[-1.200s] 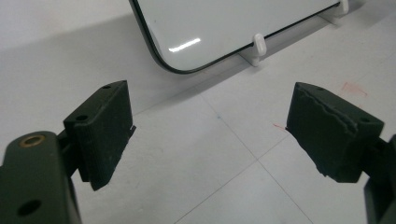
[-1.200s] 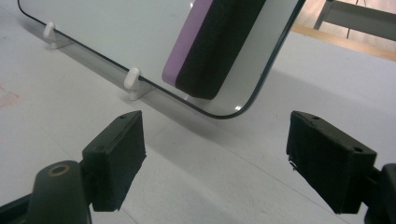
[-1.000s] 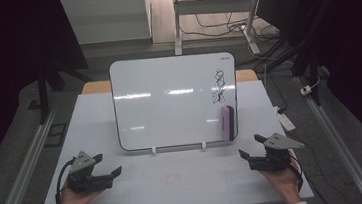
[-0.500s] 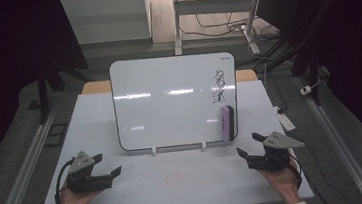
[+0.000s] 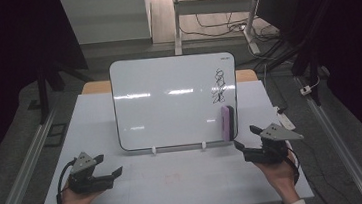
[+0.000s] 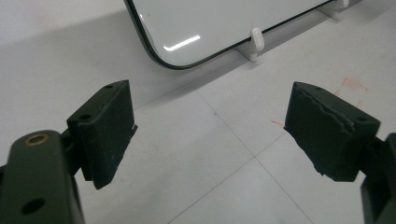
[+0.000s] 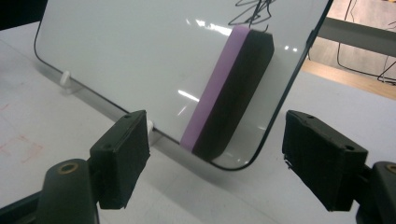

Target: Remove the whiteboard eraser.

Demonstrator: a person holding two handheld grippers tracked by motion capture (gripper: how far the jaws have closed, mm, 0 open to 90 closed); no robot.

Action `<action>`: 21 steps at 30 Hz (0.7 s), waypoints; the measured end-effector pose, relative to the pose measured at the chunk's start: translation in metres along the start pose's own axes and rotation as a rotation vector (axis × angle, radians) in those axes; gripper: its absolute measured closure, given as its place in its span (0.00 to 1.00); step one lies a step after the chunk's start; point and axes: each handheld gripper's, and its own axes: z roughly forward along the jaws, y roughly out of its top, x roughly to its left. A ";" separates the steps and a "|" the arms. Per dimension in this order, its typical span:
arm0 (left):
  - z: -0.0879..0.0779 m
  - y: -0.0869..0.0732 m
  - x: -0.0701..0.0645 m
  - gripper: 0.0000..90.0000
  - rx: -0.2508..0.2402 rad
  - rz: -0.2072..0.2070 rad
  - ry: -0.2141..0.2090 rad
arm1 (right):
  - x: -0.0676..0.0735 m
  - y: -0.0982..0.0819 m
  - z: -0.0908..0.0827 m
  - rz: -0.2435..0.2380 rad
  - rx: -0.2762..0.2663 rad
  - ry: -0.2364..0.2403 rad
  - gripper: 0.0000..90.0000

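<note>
Looking down from the high view, we see a whiteboard [image 5: 169, 100] propped upright on two small white feet [image 5: 153, 150] in the middle of the pale counter [image 5: 187, 187]. A black scribble [image 5: 219, 85] sits near the board's upper right corner, and just below it a purple-and-black eraser [image 5: 227, 123] clings to the board's face, standing on end close to the lower right corner.

We hold the right claw [image 5: 244, 145] released, its jaws spread wide with nothing between them. It hangs low over the counter just in front of and slightly to the right of the eraser, near it but not touching. In the right gripper view the eraser [image 7: 229, 93] stands between the two black jaws and beyond them, its purple layer against the whiteboard [image 7: 130, 56] and its black layer facing outward, tilted along with the leaning board. The scribble [image 7: 254, 9] shows at the top edge of that view, and one white foot [image 7: 67, 77] at the left.

We hold the left claw [image 5: 109, 174] released too, well apart from the eraser, over the counter's near left part, in front of the board's lower left corner. In the left gripper view its jaws gape over bare counter [image 6: 205, 149], with the board's rounded corner [image 6: 159, 60] and one foot [image 6: 255, 39] farther off. Faint red marks [image 6: 348, 85] stain the counter near the right jaw.
</note>
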 end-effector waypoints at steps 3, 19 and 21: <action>0.001 -0.001 -0.001 0.18 0.005 0.001 -0.003 | 0.001 0.007 0.004 0.005 0.008 -0.015 0.26; 0.003 0.000 -0.002 0.18 0.017 0.010 0.000 | 0.005 0.030 0.032 0.047 0.082 -0.102 0.28; 0.004 0.000 -0.003 0.18 0.020 0.014 -0.001 | 0.007 0.030 0.037 0.050 0.101 -0.110 0.29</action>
